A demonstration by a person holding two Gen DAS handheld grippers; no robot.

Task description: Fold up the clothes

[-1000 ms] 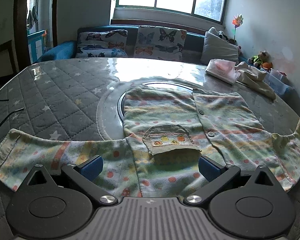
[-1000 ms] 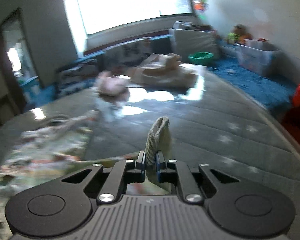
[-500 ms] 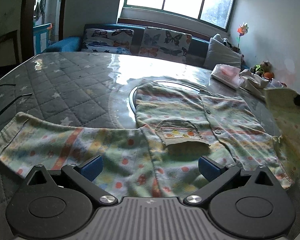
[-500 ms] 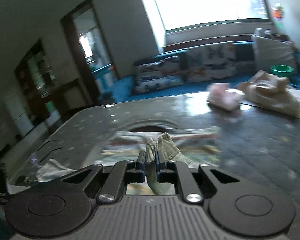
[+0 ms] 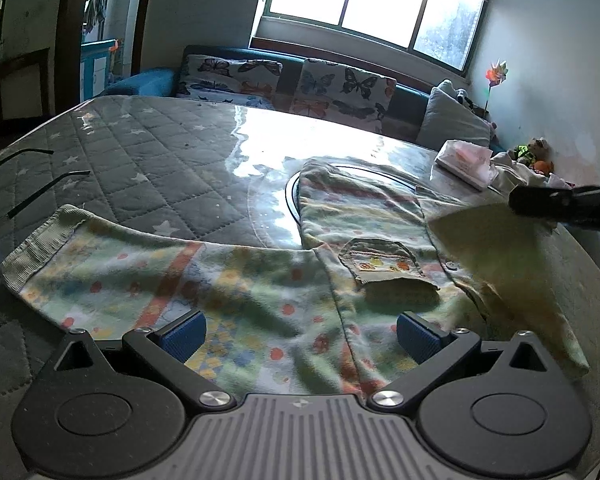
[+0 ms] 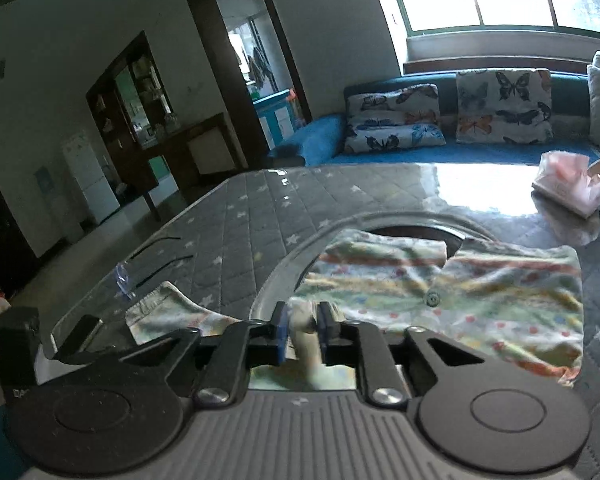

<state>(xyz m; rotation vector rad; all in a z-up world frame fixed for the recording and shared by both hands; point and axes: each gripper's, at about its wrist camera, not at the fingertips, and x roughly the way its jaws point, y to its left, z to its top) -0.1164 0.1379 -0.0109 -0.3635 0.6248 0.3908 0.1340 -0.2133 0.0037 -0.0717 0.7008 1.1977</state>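
A child's patterned shirt [image 5: 364, 216] lies spread on the quilted table [image 5: 148, 160], its body running away from the person toward the window and its two sleeves reaching out sideways, so the long axis of the sleeves crosses the view from left to right. The right gripper [image 6: 302, 334] has the right sleeve's cuff [image 6: 305, 336] between its blue pads; its jaws are opening at this moment, and the gap beside the cloth suggests that the pinch is already slackening. In the left wrist view this sleeve [image 5: 496, 248] hangs lifted and draped inward over the buttoned front, close to the chest pocket [image 5: 388, 268], so the release point sits above the shirt's body and not out at the side. The left gripper [image 5: 298, 336] hovers low over the near hem with its jaws spread wide and nothing between them. The left sleeve [image 5: 112, 264] lies flat on the table, stretching away to the left of those jaws, its ribbed cuff [image 5: 40, 252] at the far left end. That sleeve is plainly nearer to the left hand than to the right, and the likely next fold would carry its cuff rightward along the sleeve's own length onto the shirt front. A pink pack of tissues [image 5: 466, 158] rests well apart at the far right.
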